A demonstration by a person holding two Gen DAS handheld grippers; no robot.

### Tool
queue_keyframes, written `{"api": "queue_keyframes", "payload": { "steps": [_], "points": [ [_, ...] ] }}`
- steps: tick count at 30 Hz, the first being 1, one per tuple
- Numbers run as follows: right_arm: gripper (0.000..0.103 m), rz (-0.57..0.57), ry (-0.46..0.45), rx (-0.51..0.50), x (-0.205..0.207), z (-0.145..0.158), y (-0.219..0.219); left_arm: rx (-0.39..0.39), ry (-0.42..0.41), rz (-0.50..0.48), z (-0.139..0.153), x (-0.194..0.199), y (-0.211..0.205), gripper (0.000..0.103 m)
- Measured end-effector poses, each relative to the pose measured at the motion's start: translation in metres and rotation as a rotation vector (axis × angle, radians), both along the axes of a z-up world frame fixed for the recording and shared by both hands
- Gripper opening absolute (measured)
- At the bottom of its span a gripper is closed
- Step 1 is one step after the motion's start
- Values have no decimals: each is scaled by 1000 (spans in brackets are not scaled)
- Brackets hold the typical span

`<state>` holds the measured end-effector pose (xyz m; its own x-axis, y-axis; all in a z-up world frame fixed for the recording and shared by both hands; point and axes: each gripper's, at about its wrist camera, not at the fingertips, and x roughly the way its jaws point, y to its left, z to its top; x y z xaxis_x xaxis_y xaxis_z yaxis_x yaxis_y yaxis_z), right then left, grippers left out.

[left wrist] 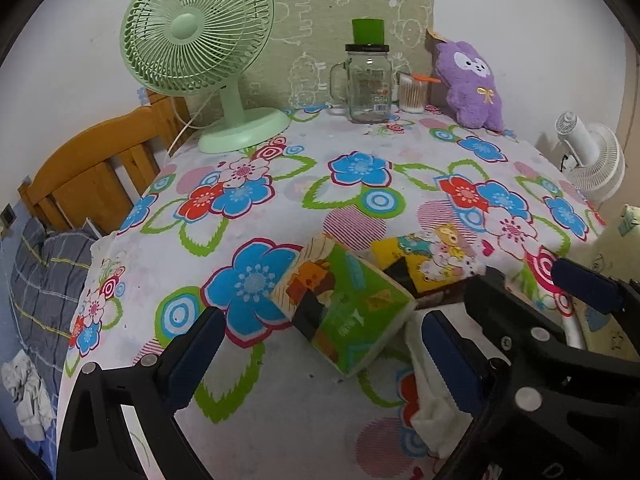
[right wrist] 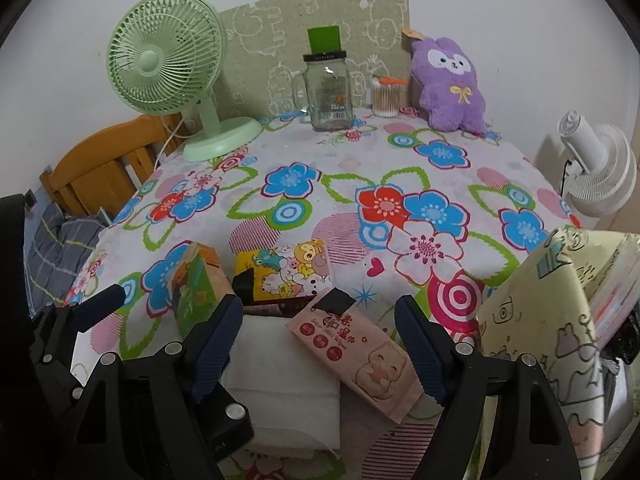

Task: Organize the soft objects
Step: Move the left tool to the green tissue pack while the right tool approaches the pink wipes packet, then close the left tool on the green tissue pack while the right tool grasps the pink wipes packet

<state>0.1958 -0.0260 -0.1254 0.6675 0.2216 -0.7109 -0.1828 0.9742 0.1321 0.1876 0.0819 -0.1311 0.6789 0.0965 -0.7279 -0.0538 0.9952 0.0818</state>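
**Soft packs lie at the table's near edge, both grippers spread above them**

Soft packs sit bunched at the near edge of the table (right wrist: 320,208), which is covered by a flowered cloth. Largest to smallest:

At the back, a green fan (right wrist: 160,68) stands left, a purple plush (right wrist: 450,88) leans against the wall at right, and a glass jar (right wrist: 328,96) with a green cap stands between them, a tub of cotton swabs (right wrist: 386,100) just beside it. A white fan (right wrist: 596,168) sits off the table's right side.

Near the front, a white pad (right wrist: 280,364) lies flat. A green tissue pack (left wrist: 344,304) stands tilted to its left, and a yellow cartoon pack (right wrist: 288,270) lies just behind the pad. A pink wipes pack (right wrist: 360,352) rests with one side overlapping the pad.

The right gripper (right wrist: 318,346) hangs with its jaws wide apart, the wipes pack and part of the pad seen between them, pads not pressing on either. The left gripper (left wrist: 324,356) is also spread wide, the green tissue pack seen between its fingers with gaps on both sides; nothing is held.
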Motion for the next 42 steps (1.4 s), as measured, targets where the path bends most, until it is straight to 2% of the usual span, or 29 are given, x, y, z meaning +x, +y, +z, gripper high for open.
{"api": "queue_keyframes", "payload": {
  "steps": [4,21,23,25,31,42],
  "points": [
    [76,-3,18,-3,5,-5,0,-11,15,-5,-6,6,2,99],
    [73,-20,68,-2,17,-18,0,-66,63,-22,-22,19,6,100],
    [73,-21,70,-3,17,-18,1,-73,63,-30,-22,19,6,95],
    [73,-24,70,-6,17,-18,0,-96,64,-59,-22,18,5,84],
    [73,-16,76,-14,17,-18,2,-101,63,-102,-20,14,-1,65],
    [69,22,79,-23,12,-17,6,-102,77,-118,-20,7,-3,45]
  ]
}}
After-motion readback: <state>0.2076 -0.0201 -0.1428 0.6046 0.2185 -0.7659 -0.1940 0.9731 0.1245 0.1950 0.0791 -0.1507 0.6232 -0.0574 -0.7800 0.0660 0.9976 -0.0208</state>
